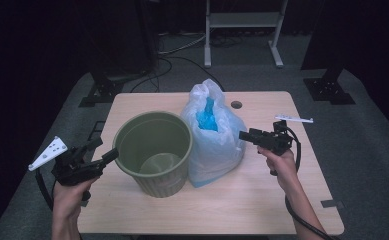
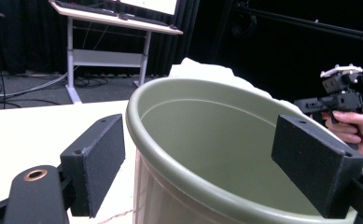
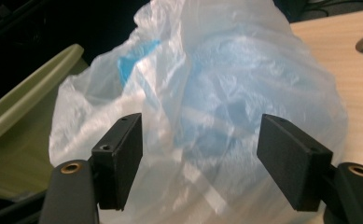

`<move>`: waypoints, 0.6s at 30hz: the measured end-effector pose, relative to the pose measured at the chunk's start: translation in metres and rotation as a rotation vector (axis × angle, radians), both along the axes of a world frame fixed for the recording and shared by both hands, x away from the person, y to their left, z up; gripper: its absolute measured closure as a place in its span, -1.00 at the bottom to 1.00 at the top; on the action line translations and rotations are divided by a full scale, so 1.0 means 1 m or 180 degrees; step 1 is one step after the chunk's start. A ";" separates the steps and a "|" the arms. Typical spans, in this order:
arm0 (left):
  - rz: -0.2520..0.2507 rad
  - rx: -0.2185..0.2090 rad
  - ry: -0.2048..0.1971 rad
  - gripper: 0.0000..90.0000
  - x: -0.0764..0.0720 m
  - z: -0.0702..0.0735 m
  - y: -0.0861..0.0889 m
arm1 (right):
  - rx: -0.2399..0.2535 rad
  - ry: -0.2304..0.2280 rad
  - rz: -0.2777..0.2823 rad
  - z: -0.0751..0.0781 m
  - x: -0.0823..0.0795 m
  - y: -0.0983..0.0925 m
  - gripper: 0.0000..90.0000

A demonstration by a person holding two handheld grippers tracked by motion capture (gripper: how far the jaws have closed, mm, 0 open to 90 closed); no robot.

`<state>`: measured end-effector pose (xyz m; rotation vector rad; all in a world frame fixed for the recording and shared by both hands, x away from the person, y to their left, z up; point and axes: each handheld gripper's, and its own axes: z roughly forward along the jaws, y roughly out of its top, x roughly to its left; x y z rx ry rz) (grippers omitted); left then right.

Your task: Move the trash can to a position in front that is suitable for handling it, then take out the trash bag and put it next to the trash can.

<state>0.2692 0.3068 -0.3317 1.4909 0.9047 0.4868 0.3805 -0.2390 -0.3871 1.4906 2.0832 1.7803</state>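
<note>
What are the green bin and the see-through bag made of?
The bin looks like matte olive plastic: smooth moulded walls and a rolled rim. The bag seems thin, shiny plastic film: it crinkles, and something blue shows through it.

Light is falling from above onto the wooden table [image 1: 262, 200], leaving the room around it sinking into near black. The green bin [image 1: 154, 150] is casting a soft shadow on the tabletop at its near side, and its inside is darkening toward the bottom. The translucent plastic bag [image 3: 226, 93] is catching white glare along its creases and looking soft and slightly blurred in the right gripper view. In the left gripper view the near black jaws are showing grainy, while the far desk [image 2: 118, 18] is staying fairly sharp.
</note>
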 end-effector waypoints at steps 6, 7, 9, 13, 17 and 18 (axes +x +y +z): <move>-0.0048 0.0029 -0.0004 -0.64 0.001 0.001 -0.005 | 0.0001 -0.0041 -0.0048 -0.006 -0.013 -0.008 -0.33; -0.0050 0.0029 -0.0006 -0.64 0.001 0.001 -0.004 | -0.0004 -0.0042 -0.0055 -0.008 -0.015 -0.009 -0.33; -0.0046 0.0020 -0.0005 -0.64 0.001 0.001 -0.003 | -0.0044 -0.0046 -0.0060 -0.011 -0.019 -0.011 -0.34; -0.0033 0.0019 -0.0015 -0.64 0.000 0.001 -0.003 | -0.0046 -0.0027 -0.0081 -0.018 -0.023 -0.015 -0.34; -0.0038 0.0022 -0.0001 -0.64 0.001 0.000 -0.004 | -0.0057 -0.0008 -0.0105 -0.024 -0.027 -0.019 -0.35; -0.0034 0.0017 0.0002 -0.64 0.001 0.000 -0.004 | -0.0055 0.0002 -0.0112 -0.025 -0.028 -0.019 -0.35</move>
